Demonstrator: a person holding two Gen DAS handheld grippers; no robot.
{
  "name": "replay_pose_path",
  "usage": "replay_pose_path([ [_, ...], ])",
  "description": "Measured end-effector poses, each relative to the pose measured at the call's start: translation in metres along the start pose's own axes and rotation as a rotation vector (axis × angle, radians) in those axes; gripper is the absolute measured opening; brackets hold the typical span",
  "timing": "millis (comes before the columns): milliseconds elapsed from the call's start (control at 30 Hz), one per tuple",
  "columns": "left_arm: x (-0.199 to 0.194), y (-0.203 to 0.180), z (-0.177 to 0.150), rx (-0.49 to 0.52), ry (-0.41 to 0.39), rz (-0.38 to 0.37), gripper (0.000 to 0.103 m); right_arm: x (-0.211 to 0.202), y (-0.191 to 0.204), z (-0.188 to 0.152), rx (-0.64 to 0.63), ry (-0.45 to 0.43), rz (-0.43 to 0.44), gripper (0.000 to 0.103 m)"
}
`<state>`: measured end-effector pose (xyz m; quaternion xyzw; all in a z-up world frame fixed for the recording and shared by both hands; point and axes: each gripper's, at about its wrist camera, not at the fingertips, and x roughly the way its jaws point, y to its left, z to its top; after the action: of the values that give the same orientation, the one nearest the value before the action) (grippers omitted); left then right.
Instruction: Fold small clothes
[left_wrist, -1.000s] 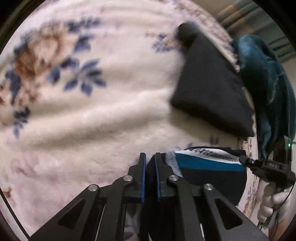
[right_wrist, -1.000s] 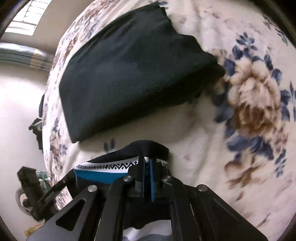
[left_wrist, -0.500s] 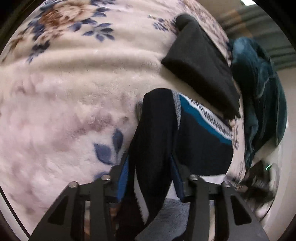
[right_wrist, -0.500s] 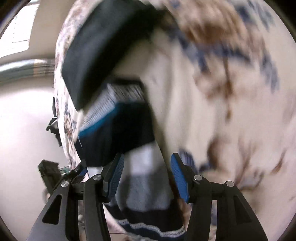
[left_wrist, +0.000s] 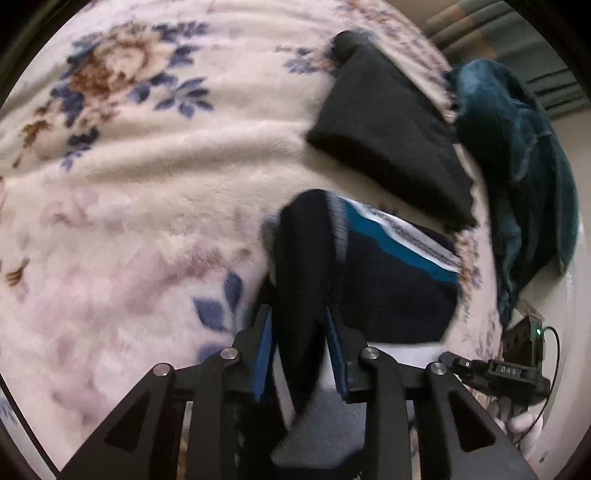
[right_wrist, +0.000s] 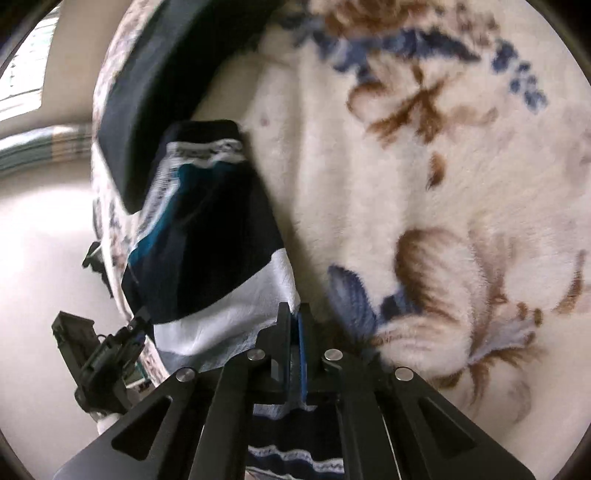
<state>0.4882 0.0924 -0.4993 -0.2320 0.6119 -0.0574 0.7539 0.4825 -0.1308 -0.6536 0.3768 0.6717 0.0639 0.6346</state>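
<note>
A small knit garment (left_wrist: 391, 280), navy with teal, white and grey bands, lies on the floral blanket (left_wrist: 147, 192). My left gripper (left_wrist: 299, 325) stands open, with the garment's dark left edge (left_wrist: 303, 266) between its blue pads, not clamped. In the right wrist view the garment (right_wrist: 207, 236) lies left of centre. My right gripper (right_wrist: 293, 328) is shut on its white band at the near right edge. The other gripper shows at the lower left there (right_wrist: 99, 354).
A folded black garment (left_wrist: 391, 144) lies just beyond the small one; it also shows in the right wrist view (right_wrist: 162, 85). A teal fleece (left_wrist: 517, 177) hangs at the blanket's right edge. The blanket stretches wide to the left.
Both grippers let go of the garment's far edge and drew back to its near part. The left gripper stays open; the right gripper has shut on the white band.
</note>
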Motion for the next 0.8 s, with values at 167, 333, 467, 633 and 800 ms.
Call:
replay_pose_path([
  [167,0.0,-0.009,-0.046,0.034,0.046,-0.004,0.044,-0.018,-0.005,-0.03,-0.051,0.03,0.007,0.059],
  [333,0.014,0.0,-0.073,0.014,-0.009,0.047,0.013,0.018,-0.027,-0.067,-0.017,0.143,-0.001,0.046],
  [467,0.011,0.019,-0.069,-0.065,-0.016,0.043,0.008,0.022,-0.044,-0.085,0.032,0.069,-0.023,0.004],
  [633,-0.02,-0.002,-0.058,0.021,0.004,0.079,0.025,0.008,-0.054,-0.081,0.016,0.092,-0.037,0.001],
  [800,-0.033,-0.049,-0.02,0.133,-0.061,0.017,0.059,-0.02,-0.021,-0.049,-0.025,0.016,-0.038,0.009],
])
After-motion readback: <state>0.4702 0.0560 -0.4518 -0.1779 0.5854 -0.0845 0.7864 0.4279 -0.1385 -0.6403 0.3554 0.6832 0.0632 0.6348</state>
